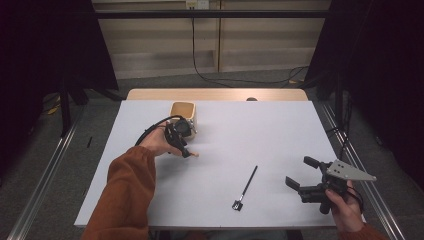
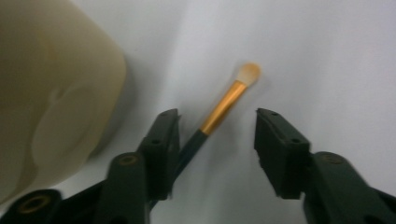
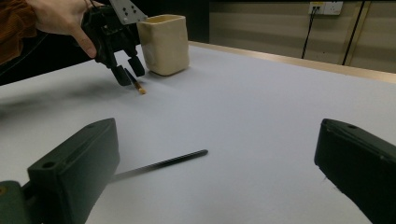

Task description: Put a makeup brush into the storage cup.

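A small makeup brush (image 2: 224, 105) with a gold ferrule and orange bristles lies on the white table, its dark handle running down beside the left jaw of my left gripper (image 2: 217, 114). The jaws straddle the brush; the other jaw stands well clear of it, so the gripper is open. From above, this gripper (image 1: 184, 150) points down just in front of a cream cup (image 1: 184, 116), with the brush tip (image 1: 193, 154) poking out. A thin black brush (image 1: 246, 187) lies nearer the front. My right gripper (image 1: 298, 171) hovers open at the right, holding nothing.
The cream cup (image 2: 51, 93) stands close to the left of my left gripper's jaws. The white table top (image 1: 260, 125) stretches wide between the two hands. Metal rails and dark curtains flank the table; cables trail on the floor behind.
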Tool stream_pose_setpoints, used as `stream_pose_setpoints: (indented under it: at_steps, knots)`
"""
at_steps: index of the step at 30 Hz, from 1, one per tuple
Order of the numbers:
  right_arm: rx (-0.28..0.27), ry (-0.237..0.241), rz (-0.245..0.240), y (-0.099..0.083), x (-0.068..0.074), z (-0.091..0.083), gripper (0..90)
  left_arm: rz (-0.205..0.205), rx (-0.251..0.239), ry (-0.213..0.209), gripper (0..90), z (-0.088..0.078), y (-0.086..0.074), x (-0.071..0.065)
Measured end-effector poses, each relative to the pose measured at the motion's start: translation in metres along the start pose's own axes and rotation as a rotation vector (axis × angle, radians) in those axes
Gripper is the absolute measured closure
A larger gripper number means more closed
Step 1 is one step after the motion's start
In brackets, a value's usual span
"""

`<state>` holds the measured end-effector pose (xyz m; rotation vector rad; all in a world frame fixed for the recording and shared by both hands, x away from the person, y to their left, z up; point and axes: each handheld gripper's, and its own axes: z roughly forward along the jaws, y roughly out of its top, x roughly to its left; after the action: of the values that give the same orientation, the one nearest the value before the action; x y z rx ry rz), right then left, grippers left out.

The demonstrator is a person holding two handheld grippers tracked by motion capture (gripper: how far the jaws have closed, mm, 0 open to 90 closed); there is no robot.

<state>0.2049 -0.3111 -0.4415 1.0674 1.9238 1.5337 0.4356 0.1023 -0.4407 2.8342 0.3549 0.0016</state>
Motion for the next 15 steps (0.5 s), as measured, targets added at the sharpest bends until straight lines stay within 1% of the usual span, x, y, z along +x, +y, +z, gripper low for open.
stream_pose_setpoints:
  at_steps: [2,4,5,6,7,8,9,10,11,12,13,14,15]
  knots:
    - [0.001,0.001,0.0,0.0,0.0,0.0,0.0,0.004,0.004,-0.006,54.8,0.001,0.0,-0.001]
    - [0.002,0.002,-0.002,0.0,0.0,0.0,0.0,0.016,0.01,-0.018,56.6,0.003,0.001,-0.001]
    - [0.003,0.003,-0.001,0.0,0.0,0.0,0.0,0.017,0.009,-0.015,57.7,0.004,0.001,-0.002]
    - [0.003,0.003,0.0,0.0,0.0,0.001,0.0,0.01,0.009,-0.033,59.1,0.006,0.002,-0.002]
    - [0.003,0.002,0.001,0.0,0.0,0.001,0.0,0.022,0.018,-0.019,60.4,0.01,0.002,-0.002]
    - [0.003,0.001,0.001,0.0,0.0,0.001,0.0,0.013,0.022,-0.021,60.5,0.011,0.003,-0.002]
    - [0.004,0.002,0.002,0.0,0.0,0.001,0.0,0.014,0.028,-0.041,60.9,0.01,0.003,0.0]
    - [0.004,0.003,0.003,0.0,0.0,0.001,0.0,0.012,0.03,-0.042,61.2,0.01,0.003,0.0]
    - [0.003,0.004,0.006,0.0,0.0,0.001,0.0,0.017,0.026,-0.022,61.3,0.011,0.003,-0.002]
    - [0.003,0.002,0.004,0.0,0.0,0.001,0.0,0.028,0.036,-0.022,61.7,0.01,0.004,-0.002]
    - [0.003,0.001,0.001,0.0,0.0,0.0,0.0,0.02,0.037,-0.033,62.3,0.011,0.004,-0.002]
    - [0.003,0.002,0.001,0.0,0.0,0.0,0.0,0.02,0.03,-0.024,62.4,0.011,0.003,-0.002]
    - [0.002,0.002,0.002,0.0,0.0,0.0,0.0,0.013,0.023,-0.028,62.9,0.012,0.003,-0.001]
